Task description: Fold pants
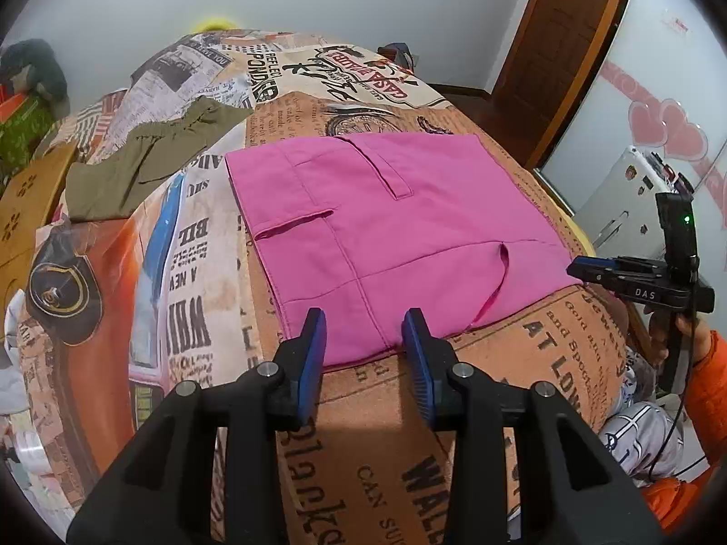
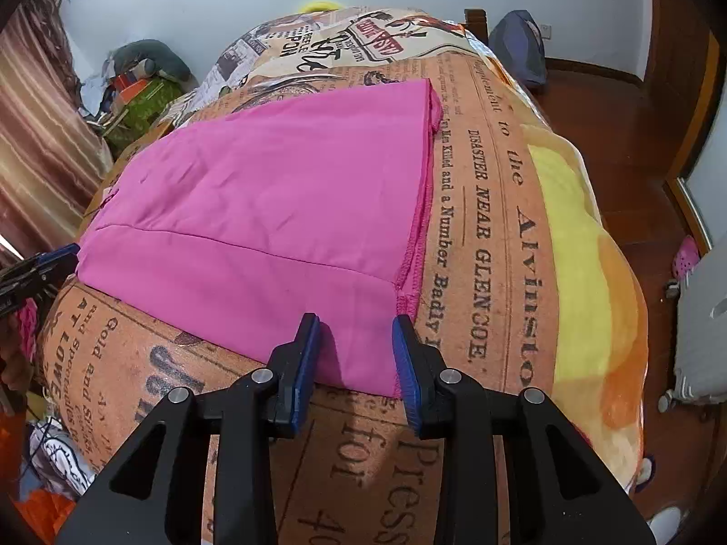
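Pink pants (image 1: 386, 227) lie flat and folded on the newspaper-print bedspread (image 1: 372, 445), pockets and seams facing up. My left gripper (image 1: 363, 336) is open, its blue pads straddling the pants' near edge without holding it. The right gripper shows in the left wrist view (image 1: 586, 272) at the pants' right edge. In the right wrist view the pants (image 2: 272, 209) fill the middle, and my right gripper (image 2: 356, 345) is open over their near right corner, by the stitched hem. The left gripper's tips show in the right wrist view (image 2: 59, 256) at the far left.
An olive green garment (image 1: 145, 159) lies at the back left of the bed. A dark cap (image 1: 63, 295) sits at the left. A yellow-orange blanket (image 2: 586, 250) runs along the bed's right side. A wooden door (image 1: 559, 45) stands to the right.
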The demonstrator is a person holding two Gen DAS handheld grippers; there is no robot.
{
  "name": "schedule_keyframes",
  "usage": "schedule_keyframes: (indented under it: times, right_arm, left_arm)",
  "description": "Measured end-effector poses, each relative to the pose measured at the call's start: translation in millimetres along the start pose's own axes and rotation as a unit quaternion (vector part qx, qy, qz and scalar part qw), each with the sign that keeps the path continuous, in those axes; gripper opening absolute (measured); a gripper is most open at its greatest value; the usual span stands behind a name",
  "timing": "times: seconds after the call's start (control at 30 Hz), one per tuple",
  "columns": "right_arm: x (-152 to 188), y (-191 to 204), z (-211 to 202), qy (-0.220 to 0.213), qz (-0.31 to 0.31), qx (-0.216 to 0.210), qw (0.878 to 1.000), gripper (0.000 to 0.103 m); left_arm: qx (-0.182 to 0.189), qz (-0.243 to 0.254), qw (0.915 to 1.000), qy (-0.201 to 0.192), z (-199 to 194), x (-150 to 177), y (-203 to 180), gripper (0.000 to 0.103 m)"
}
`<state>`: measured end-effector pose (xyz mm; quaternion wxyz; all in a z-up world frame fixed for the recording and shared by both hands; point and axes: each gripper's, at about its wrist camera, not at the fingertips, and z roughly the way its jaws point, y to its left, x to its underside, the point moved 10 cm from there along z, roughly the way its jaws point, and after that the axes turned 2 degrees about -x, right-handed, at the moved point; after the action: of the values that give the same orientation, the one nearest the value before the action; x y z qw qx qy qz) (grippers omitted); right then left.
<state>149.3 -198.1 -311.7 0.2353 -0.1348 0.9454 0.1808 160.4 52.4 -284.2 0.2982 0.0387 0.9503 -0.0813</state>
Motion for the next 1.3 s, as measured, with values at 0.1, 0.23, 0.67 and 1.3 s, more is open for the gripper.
schedule_keyframes:
  times: [0.1, 0.23, 0.67, 1.3]
  right_arm:
    - [-6.8, 3.5, -2.8, -0.001, -0.015, 0.009, 1.0, 0.031]
    - [-25.5, 5.9, -11.0, -0.017, -0.019, 0.002, 1.0, 0.031]
    - [-107.9, -1.6, -13.3, -0.084, -0.027, 0.012, 0.996, 0.035]
    - [-171.6, -58.1, 99.0, -0.036, 0.005, 0.021, 0.999, 0.042]
  left_arm:
    - [0.002, -0.005, 1.0, 0.005, -3.9, -6.5, 1.2, 0.036]
    - [-0.021, -0.006, 0.9996, -0.017, -17.2, -28.6, 13.5, 0.037]
    - [-0.06, -0.071, 0.9956, -0.016, 28.5, -108.9, 88.2, 0.043]
    - [-0.02, -0.106, 0.9919, 0.068, 113.9, -108.4, 110.0, 0.043]
